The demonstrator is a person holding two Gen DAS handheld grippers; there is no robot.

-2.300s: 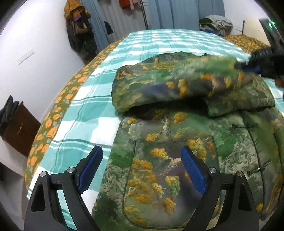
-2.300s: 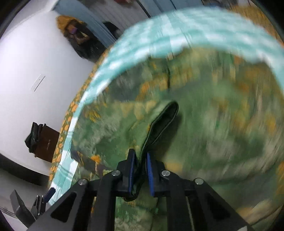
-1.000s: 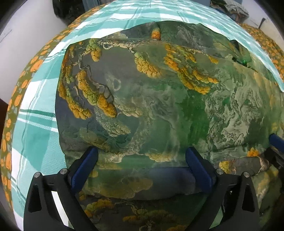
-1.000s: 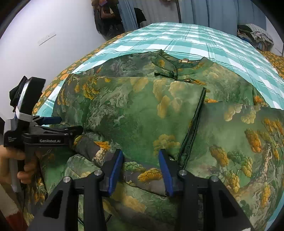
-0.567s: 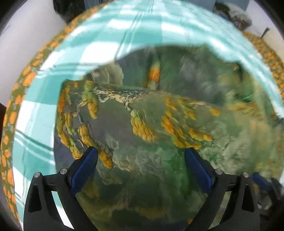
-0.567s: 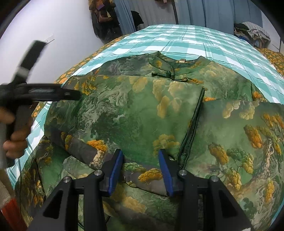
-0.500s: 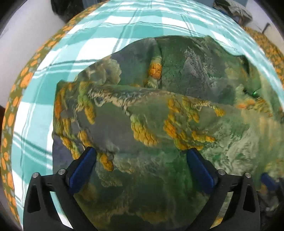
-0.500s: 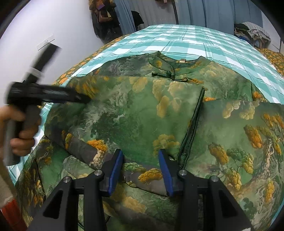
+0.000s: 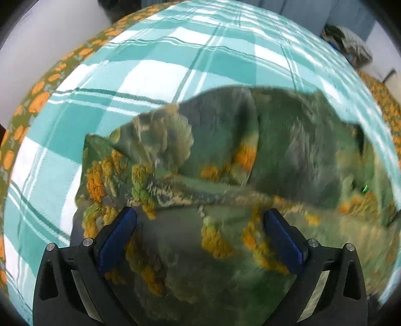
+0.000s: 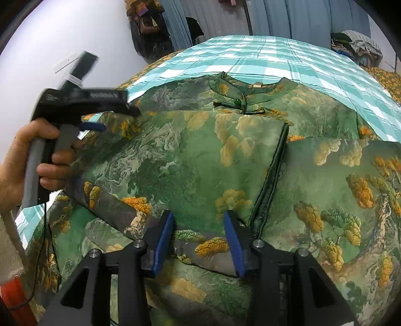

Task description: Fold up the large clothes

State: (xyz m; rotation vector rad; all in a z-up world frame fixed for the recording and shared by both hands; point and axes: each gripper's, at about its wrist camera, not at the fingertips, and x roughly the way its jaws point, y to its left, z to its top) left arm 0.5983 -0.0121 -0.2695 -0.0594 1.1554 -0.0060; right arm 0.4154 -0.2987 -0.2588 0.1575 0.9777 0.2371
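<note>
A large green garment with orange and yellow tree print [image 10: 200, 160] lies partly folded on the teal plaid bed; its collar [image 10: 240, 100] points to the far end. In the left wrist view the garment's left shoulder [image 9: 225, 175] fills the middle, blurred. My left gripper [image 9: 200, 235] is open and empty, low over that left part. It also shows in the right wrist view [image 10: 82, 100], held in a hand. My right gripper [image 10: 198, 238] is open and empty, its jaws standing either side of a folded edge at the near side.
The teal plaid bedsheet [image 9: 155, 75] extends past the garment, with an orange-flowered border [image 9: 37, 100] at the left edge. A white wall [image 10: 50, 37] is left. Blue curtains [image 10: 288, 17], hanging clothes and a pile of clothes [image 10: 361, 42] stand at the far end.
The right gripper let go of the fold it carried over and has stayed still since. The left gripper has moved forward over the garment toward its left shoulder, still open.
</note>
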